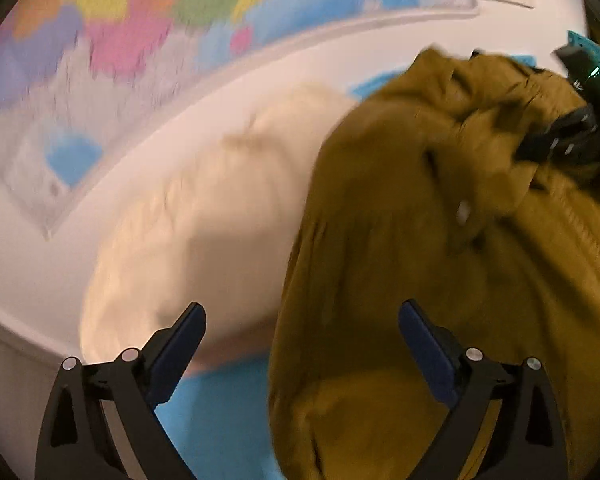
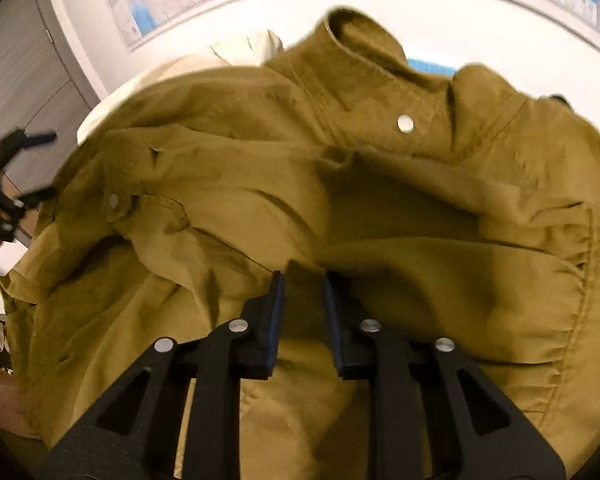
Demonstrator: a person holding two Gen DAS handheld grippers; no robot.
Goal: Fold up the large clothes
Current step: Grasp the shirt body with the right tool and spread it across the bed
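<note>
An olive-brown shirt with silver snap buttons hangs bunched in the air and fills the right wrist view. My right gripper is shut on a fold of this shirt. In the left wrist view the shirt hangs at the right, and the right gripper shows at the upper right, holding its top. My left gripper is open and empty, its right finger in front of the shirt's lower part. The left gripper also shows in the right wrist view at the far left.
A cream garment lies behind the shirt on a blue surface. A colourful wall map hangs on the white wall behind. Grey cabinet doors stand at the left in the right wrist view.
</note>
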